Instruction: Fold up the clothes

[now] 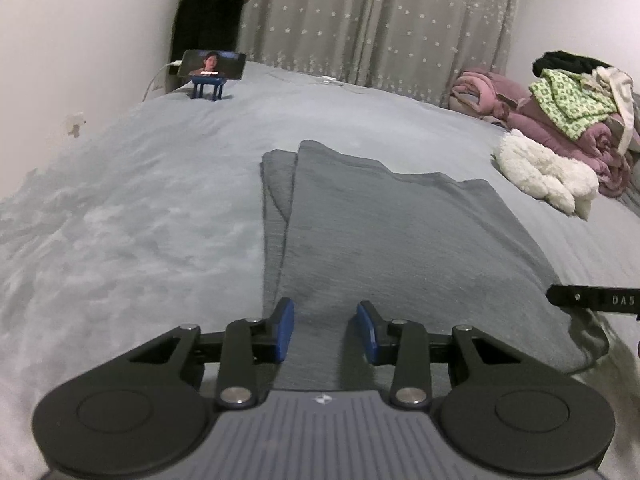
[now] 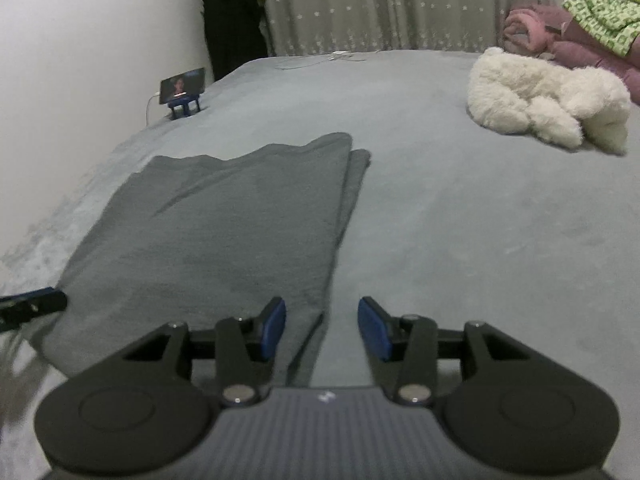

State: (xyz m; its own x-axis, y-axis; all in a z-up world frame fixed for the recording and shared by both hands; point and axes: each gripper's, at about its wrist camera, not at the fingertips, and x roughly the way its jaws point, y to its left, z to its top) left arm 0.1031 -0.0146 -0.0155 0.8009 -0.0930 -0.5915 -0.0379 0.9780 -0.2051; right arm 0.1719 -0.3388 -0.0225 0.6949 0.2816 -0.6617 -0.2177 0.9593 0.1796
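The grey garment lies flat on the bed, folded lengthwise. The left gripper and the right gripper hover at its near end, jaws released, empty. Only the left wrist view shows the wall's chipped patch.

Left gripper and right gripper both level, fingers apart, apparently holding nothing.

I am in a home bedroom: a grey bed, star-patterned curtains, piled blankets, a propped phone.
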